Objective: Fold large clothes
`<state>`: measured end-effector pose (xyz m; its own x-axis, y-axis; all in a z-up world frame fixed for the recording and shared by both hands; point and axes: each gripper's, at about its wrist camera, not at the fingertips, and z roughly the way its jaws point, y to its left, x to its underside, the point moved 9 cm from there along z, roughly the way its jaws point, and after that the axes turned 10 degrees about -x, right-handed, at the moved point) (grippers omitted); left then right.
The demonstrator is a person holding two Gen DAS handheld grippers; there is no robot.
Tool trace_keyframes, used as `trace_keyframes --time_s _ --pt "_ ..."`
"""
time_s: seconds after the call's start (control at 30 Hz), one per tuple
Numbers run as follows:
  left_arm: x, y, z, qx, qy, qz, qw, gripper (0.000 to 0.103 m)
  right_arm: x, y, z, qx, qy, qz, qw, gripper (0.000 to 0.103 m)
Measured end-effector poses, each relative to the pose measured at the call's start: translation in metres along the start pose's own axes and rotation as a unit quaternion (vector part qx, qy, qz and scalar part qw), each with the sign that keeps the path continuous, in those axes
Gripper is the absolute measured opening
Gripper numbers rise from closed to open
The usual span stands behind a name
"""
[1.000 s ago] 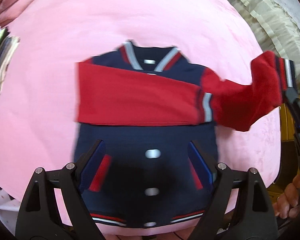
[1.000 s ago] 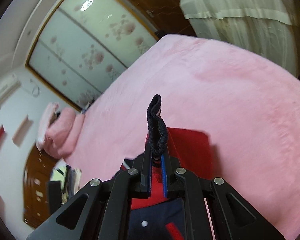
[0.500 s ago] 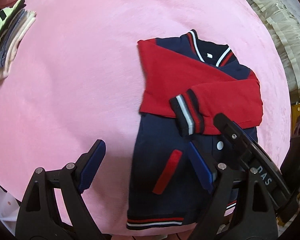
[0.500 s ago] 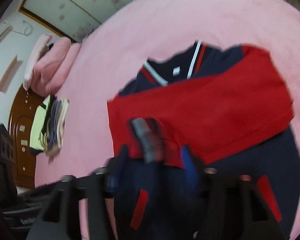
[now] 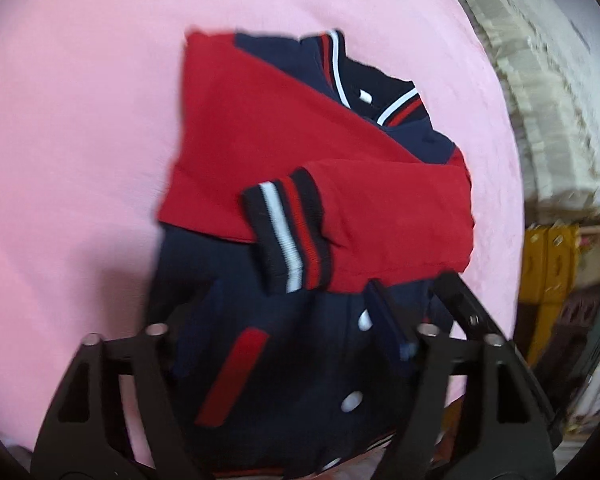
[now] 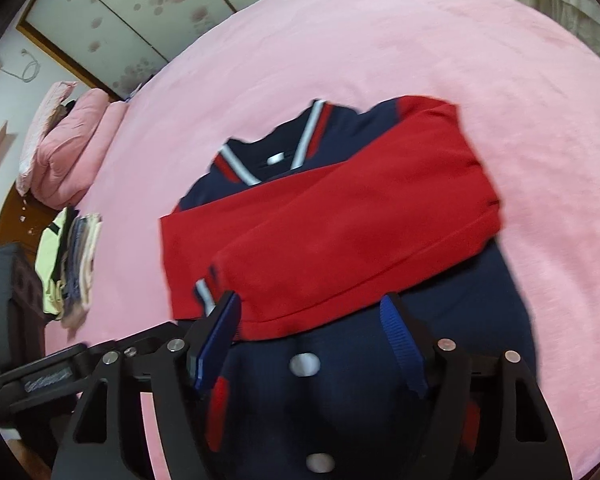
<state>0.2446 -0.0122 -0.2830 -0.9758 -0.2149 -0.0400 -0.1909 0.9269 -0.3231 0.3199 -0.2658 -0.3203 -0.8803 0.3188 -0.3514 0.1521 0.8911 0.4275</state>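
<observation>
A navy jacket with red sleeves lies flat on the pink bed. Both red sleeves are folded across its chest, the striped cuff of the upper one on top. My left gripper is open and empty above the jacket's lower front. In the right wrist view the jacket lies just ahead, and my right gripper is open and empty over the buttons below the folded sleeves.
A stack of folded clothes sits at the bed's left edge, with pink pillows beyond it. Cream curtains and yellow furniture stand past the bed's right side. The other gripper's body shows low left in the right wrist view.
My right gripper carried the second red sleeve across the chest, laid it over the first, and opened. Both grippers then drew near the jacket's lower half.
</observation>
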Motion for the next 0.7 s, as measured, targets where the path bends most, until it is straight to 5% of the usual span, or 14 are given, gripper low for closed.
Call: trace_keyframes --time_s 0.17,0.33,0.4,0.47,0.7 --pt "-0.006 -0.001 0.035 -0.015 0.01 -0.042 0.999 0.059 -0.017 -0.053 -0.017 0.027 -0.014 -0.037 0.999 0.075" --pt "-0.007 -0.023 0.032 -0.061 -0.03 0.011 0.9976 0.035 -0.039 -0.081 -0.032 0.02 -0.026 -0.053 0.998 0.075" --pt "-0.01 -0.033 0.022 -0.097 -0.059 0.039 0.9928 0.014 -0.045 -0.087 -0.032 0.017 -0.02 -0.048 0.999 0.075" --pt "-0.014 -0.043 0.009 -0.116 -0.07 0.055 0.9892 0.008 -0.052 -0.088 -0.031 0.017 -0.018 -0.048 0.999 0.075" --pt "-0.046 -0.082 -0.068 -0.07 -0.142 0.044 0.9864 0.006 -0.078 -0.08 -0.046 0.009 -0.031 -0.065 0.997 0.075"
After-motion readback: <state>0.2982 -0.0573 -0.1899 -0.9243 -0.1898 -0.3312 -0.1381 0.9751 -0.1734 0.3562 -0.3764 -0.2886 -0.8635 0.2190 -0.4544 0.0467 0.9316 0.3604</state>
